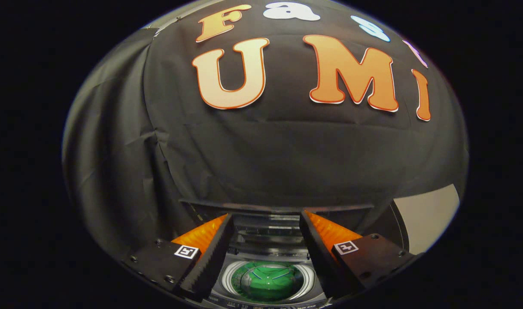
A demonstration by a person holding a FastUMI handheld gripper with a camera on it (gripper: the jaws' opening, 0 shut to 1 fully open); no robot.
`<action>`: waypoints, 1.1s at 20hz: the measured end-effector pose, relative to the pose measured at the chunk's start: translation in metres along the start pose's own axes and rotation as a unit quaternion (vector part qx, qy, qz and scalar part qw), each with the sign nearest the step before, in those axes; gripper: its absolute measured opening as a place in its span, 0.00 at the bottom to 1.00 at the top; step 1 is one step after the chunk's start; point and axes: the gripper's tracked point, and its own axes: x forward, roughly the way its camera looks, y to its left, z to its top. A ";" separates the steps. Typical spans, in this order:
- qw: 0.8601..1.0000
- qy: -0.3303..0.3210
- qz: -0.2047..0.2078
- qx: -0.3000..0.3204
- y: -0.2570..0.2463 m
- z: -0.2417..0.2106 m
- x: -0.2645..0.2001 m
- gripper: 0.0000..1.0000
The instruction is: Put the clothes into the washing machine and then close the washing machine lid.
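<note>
The washing machine (266, 266) is being viewed from above, sitting low between and below the fingers, with its lid (278, 209) standing raised at the back against the black booth wall (158, 150). The drum opening (233, 274) is being seen as a pale ring, and something green (266, 281) is lying at the bottom of it; whether that is the clothes or the drum's own base cannot be told from this angle. The gripper (266, 223) is being held above the opening with jaws spread wide and nothing being gripped; the ribbed black pads (210, 262) are facing each other across the gap, orange bodies behind them. If the green item is fabric, it is judged light, soft and limp, best pinched at a bunched fold and not a flat layer, since it would be draping and sagging once lifted. The lid is judged stiff, hinged at the rear and light enough to be swung; its front top edge is being considered the best point for pushing or gripping. Slamming is the likely risk, so a slow lowering is being advised.
</note>
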 end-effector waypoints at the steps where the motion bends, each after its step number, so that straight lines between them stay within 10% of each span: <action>1: 1.000 -0.002 0.001 -0.002 -0.001 0.005 0.008 0.98; 22: 0.998 0.009 -0.055 0.025 -0.027 -0.008 0.069 1.00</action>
